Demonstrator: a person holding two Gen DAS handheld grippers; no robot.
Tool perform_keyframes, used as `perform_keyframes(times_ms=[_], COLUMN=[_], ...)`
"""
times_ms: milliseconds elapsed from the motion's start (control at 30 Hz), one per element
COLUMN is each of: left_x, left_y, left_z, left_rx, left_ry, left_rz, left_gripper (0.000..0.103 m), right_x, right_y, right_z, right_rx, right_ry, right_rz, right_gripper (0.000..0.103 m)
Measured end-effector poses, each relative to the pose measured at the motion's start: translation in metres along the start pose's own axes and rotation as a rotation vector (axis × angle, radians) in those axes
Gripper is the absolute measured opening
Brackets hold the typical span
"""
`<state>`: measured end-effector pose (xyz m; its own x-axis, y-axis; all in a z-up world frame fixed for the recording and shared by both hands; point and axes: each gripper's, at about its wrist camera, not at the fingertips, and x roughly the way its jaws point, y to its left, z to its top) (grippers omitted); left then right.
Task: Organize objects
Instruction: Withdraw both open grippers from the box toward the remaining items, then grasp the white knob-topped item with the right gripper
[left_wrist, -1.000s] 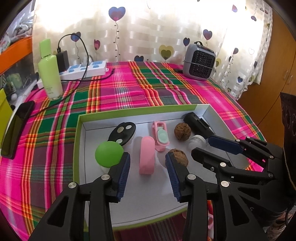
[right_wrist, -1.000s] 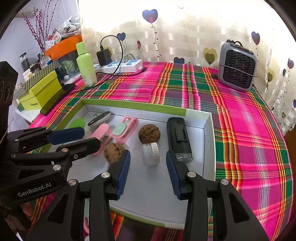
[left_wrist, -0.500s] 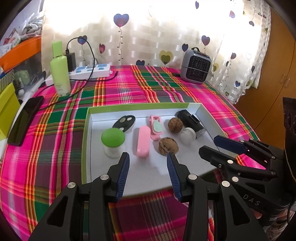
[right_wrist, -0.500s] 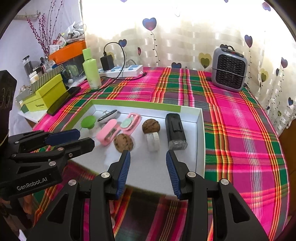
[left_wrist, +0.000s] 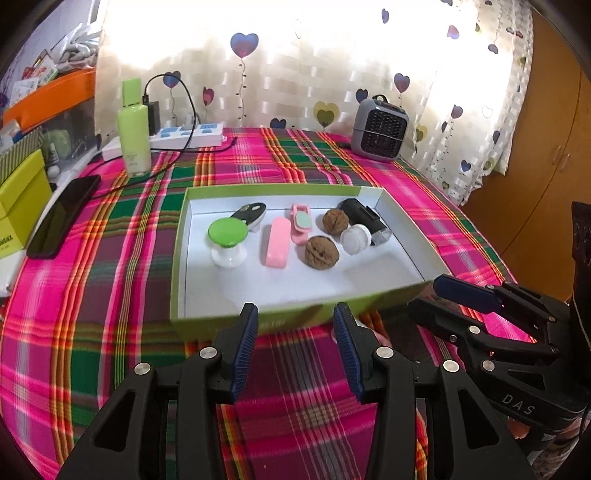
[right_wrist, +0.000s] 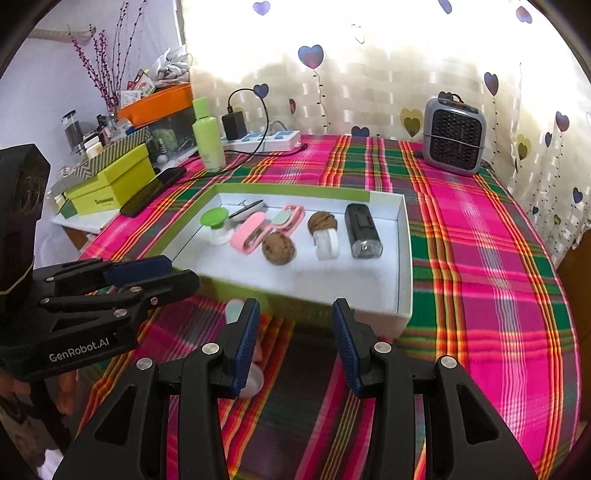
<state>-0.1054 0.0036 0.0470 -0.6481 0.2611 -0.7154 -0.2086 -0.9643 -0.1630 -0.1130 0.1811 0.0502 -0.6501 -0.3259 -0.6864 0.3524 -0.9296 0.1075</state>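
Observation:
A shallow white tray with green sides (left_wrist: 273, 191) (right_wrist: 405, 258) lies on the plaid cloth. In it sit a green-topped white knob (left_wrist: 226, 232), a black key fob (left_wrist: 251, 213), a pink case (left_wrist: 277, 246), a pink clip (left_wrist: 300, 222), two walnuts (left_wrist: 321, 252) (left_wrist: 335, 220), a white cap (left_wrist: 355, 239) and a black device (right_wrist: 362, 229). My left gripper (left_wrist: 293, 314) (right_wrist: 173, 271) and right gripper (right_wrist: 295, 310) (left_wrist: 439, 295) hover side by side over the cloth in front of the tray's near wall. Both are open with nothing between the fingers.
At the back stand a grey heater (left_wrist: 379, 130), a power strip (left_wrist: 188, 133) with a plugged charger, and a green bottle (left_wrist: 133, 129). A black phone (left_wrist: 62, 218) and yellow-green boxes (right_wrist: 110, 184) lie left. A pale pinkish object (right_wrist: 255, 380) shows partly behind my right gripper's finger.
Both grippers have drawn back from over the tray to the cloth in front of it. The objects in the tray have not moved.

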Motion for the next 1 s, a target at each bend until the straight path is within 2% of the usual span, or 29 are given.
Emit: perform_keyframes(times_ms=[333, 500, 733, 1000], left_x=[-0.016, -0.021, -0.018, -0.016], left_y=[-0.001, -0.004, -0.002, -0.001], left_z=[-0.015, -0.024, -0.034, -0.039], left_rx=[-0.007, -0.002, -0.007, -0.015], left_ry=[-0.015, -0.033, -0.019, -0.009], left_rz=[0.001, 0.033, 0.056, 0.048], left_gripper=[0.041, 0.041, 0.041, 0.041], right_x=[-0.011, -0.01, -0.004, 0.003], right_y=[0.008, 0.011, 0.016, 0.022], right_z=[-0.017, -0.026, -0.033, -0.035], right_rx=[0.008, 0.011, 0.002, -0.013], right_ry=[0.001, 0.019, 0.042, 0.063], right_rz=[0.022, 0.05, 0.067, 0.064], right_gripper=[0.042, 0.042, 0.042, 0.042])
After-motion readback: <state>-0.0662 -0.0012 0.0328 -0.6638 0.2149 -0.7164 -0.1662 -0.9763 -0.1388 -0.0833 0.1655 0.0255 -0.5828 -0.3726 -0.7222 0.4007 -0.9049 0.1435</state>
